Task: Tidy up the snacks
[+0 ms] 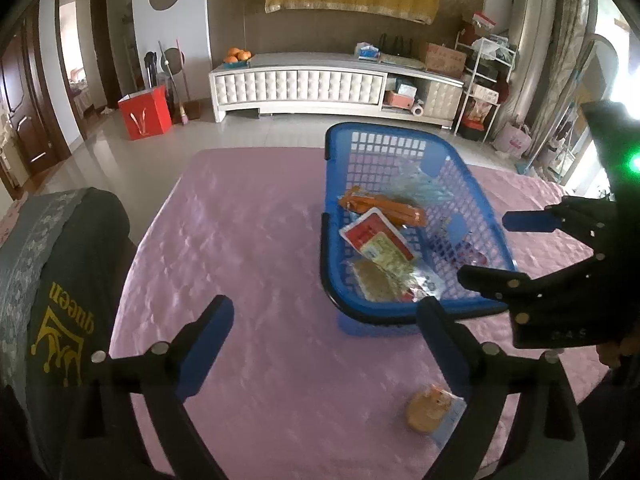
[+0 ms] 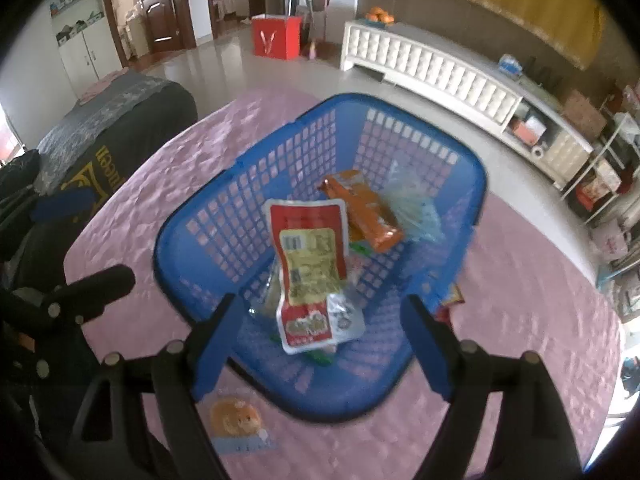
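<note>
A blue plastic basket (image 1: 329,240) (image 2: 176,216) stands on the pink tablecloth. Inside it lie a red-and-yellow packet (image 1: 380,240) (image 2: 308,248), an orange packet (image 1: 384,206) (image 2: 360,208) and a clear packet (image 1: 420,188) (image 2: 412,208). My right gripper (image 2: 320,320) (image 1: 484,246) hovers over the basket's near rim, open; the red-and-yellow packet lies below it, clear of both pads. My left gripper (image 1: 324,332) (image 2: 80,244) is open and empty over the cloth to the left of the basket. A round bun snack (image 1: 432,406) (image 2: 236,420) lies on the cloth in front of the basket.
A dark cushion (image 1: 68,280) (image 2: 100,152) with a gold crown print sits at the table's left edge. A small red wrapper (image 2: 452,300) peeks out beside the basket's right wall. Beyond the table are a tiled floor, a red box (image 1: 146,114) and a white cabinet (image 1: 300,88).
</note>
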Demonstrator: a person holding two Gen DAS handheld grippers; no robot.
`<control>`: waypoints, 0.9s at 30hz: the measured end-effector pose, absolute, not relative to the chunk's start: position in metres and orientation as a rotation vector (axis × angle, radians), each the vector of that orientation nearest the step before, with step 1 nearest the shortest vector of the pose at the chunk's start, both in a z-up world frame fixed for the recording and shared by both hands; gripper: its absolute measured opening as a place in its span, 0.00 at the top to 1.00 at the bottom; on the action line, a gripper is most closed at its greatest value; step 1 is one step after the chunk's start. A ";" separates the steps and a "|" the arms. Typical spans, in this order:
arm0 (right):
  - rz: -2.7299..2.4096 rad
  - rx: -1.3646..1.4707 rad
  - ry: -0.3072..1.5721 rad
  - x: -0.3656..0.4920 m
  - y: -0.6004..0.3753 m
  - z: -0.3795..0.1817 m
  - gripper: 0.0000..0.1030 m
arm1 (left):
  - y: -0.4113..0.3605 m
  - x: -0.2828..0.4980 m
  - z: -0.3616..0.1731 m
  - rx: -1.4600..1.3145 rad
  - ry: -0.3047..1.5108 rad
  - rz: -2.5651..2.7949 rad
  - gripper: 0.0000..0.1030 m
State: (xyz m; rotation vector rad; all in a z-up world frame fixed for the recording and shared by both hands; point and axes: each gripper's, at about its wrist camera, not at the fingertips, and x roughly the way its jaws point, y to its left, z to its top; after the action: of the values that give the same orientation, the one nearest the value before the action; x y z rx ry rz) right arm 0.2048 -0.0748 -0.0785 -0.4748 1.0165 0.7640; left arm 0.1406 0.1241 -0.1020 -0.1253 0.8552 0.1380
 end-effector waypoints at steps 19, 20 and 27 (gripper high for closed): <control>0.819 -0.405 1.069 0.123 -0.130 -0.122 0.16 | 0.087 0.068 -0.158 -0.148 0.953 0.082 0.00; 0.823 -0.407 1.085 0.121 -0.129 -0.131 0.16 | 0.087 0.066 -0.164 -0.153 0.963 0.077 0.00; 0.820 -0.400 1.205 0.119 -0.117 -0.179 0.16 | 0.086 0.062 -0.202 -0.126 1.067 0.085 0.00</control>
State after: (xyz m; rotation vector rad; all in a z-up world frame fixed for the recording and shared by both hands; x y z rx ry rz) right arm 0.1187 -0.1173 -0.1790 -0.4004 1.2048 0.8199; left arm 0.0622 0.0863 -0.2016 -0.1259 1.0673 0.0848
